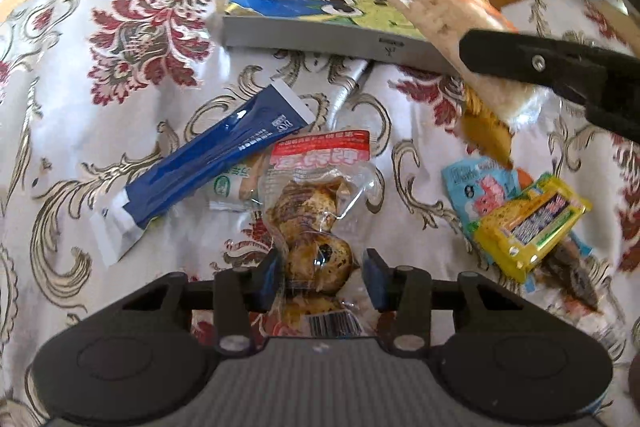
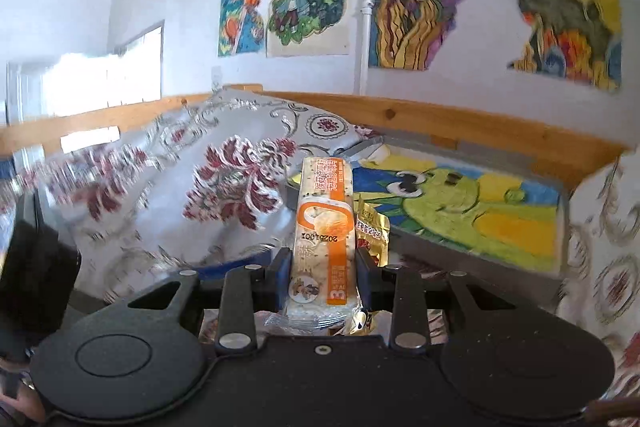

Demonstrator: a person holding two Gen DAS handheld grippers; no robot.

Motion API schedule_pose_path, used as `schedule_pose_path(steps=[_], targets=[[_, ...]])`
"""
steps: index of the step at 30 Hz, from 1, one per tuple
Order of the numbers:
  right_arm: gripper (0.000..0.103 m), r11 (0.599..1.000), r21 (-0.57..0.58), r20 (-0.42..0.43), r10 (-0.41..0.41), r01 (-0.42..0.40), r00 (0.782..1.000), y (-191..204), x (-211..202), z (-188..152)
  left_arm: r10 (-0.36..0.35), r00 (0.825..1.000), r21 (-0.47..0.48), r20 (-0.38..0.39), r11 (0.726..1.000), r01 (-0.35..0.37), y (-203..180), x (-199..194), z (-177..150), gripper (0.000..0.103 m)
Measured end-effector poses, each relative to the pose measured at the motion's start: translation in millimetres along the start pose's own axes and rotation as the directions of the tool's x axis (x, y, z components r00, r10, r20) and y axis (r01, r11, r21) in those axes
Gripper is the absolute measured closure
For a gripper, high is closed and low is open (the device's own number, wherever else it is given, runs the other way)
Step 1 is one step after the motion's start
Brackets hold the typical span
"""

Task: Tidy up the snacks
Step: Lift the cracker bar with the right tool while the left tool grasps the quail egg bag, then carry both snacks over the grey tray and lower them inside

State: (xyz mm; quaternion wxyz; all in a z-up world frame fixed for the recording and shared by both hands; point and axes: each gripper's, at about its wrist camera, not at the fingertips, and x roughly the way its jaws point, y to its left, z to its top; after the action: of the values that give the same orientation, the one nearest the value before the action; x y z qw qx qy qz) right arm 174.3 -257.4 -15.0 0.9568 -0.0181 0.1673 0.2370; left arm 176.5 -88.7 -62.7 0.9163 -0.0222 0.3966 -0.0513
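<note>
Right gripper [image 2: 323,267], jaws clamped on an orange bar [image 2: 324,227]; left gripper [image 1: 323,277], jaws parted astride an egg pack [image 1: 316,227], tray [image 1: 304,41] at 12 o'clock.

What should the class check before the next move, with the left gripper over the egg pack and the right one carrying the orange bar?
1. Right gripper shut on orange bar: ok.
2. Gold packet caught alongside the bar: cannot tell.
3. Left gripper open around egg pack: ok.
4. Egg pack free of blue stick pack: ok.
5. Grey tray has bare room: ok.
</note>
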Motion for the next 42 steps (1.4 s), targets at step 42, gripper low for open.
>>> schedule_pose_path(steps=[42], targets=[[0.068,0.923,0.375,0.093,-0.129,0.085,0.987,-96.8,25.8,9.8,-0.014,0.98,-0.099,0.2,0.995,0.034,-10.1,5.5,108.0,0.056]])
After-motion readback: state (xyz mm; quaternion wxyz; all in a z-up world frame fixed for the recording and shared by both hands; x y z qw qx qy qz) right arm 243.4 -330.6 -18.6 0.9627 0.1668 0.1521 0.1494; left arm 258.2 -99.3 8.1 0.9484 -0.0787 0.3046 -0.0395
